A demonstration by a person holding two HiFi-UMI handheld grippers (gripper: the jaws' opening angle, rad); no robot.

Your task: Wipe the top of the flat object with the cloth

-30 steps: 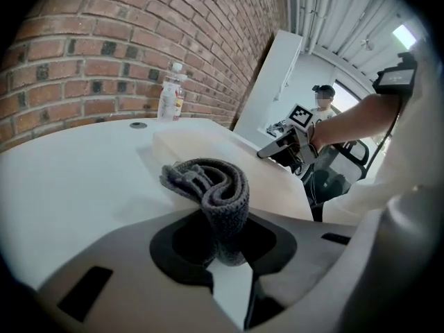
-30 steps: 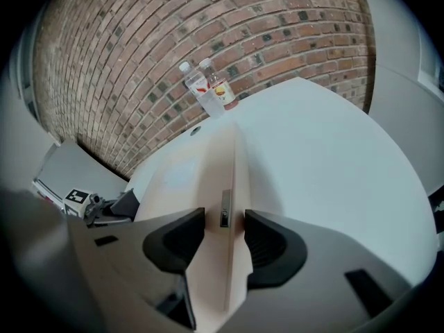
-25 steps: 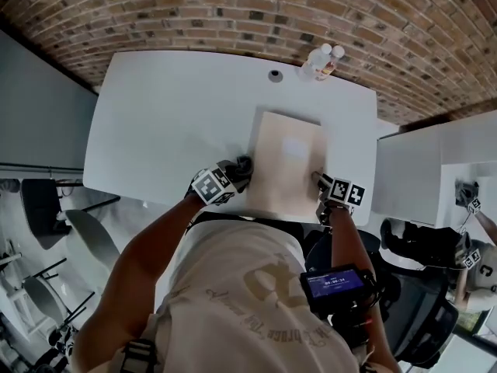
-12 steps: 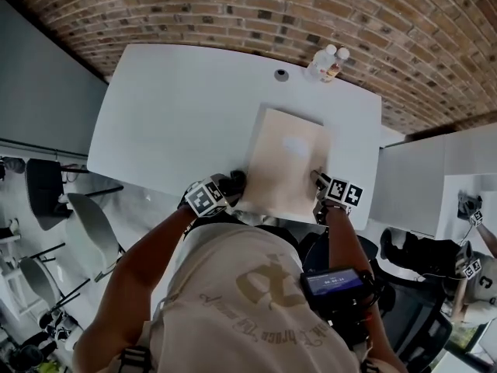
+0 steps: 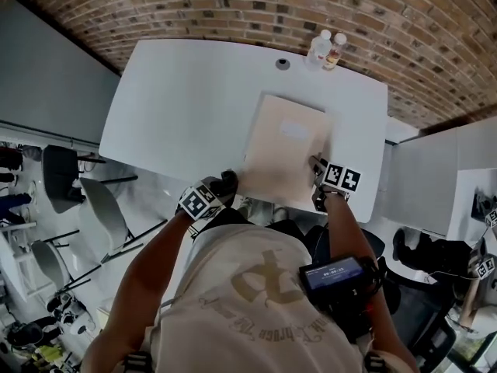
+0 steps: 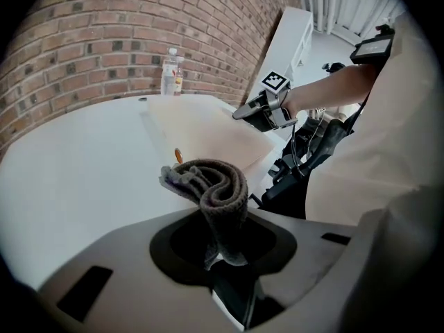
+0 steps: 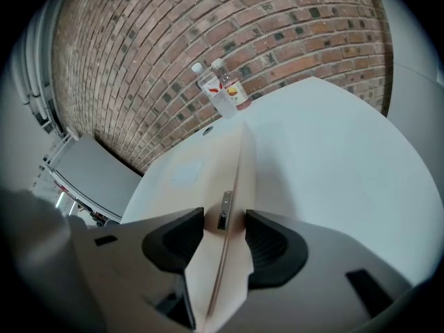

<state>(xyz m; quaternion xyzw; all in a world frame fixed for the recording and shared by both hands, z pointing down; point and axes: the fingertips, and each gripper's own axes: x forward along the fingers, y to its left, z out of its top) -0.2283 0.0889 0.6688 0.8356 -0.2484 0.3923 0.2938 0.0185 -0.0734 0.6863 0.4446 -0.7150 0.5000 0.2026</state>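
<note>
At the near edge of the surface (image 5: 186, 107), the left gripper (image 5: 222, 186) has drawn back leftward, away from the left edge of the flat object (image 5: 283, 150). Its jaws are clamped on the bunched cloth (image 6: 216, 186), which now sits just beside the object's near left corner, off its top. The right gripper (image 5: 316, 164) has not shifted: its jaws stand wide, closed on the object's right edge, steadying it. The flat object lies at the near edge, right of centre. Judgement: 1 stroke has likely ended, and wiping resumes only when the cloth returns to the top.
</note>
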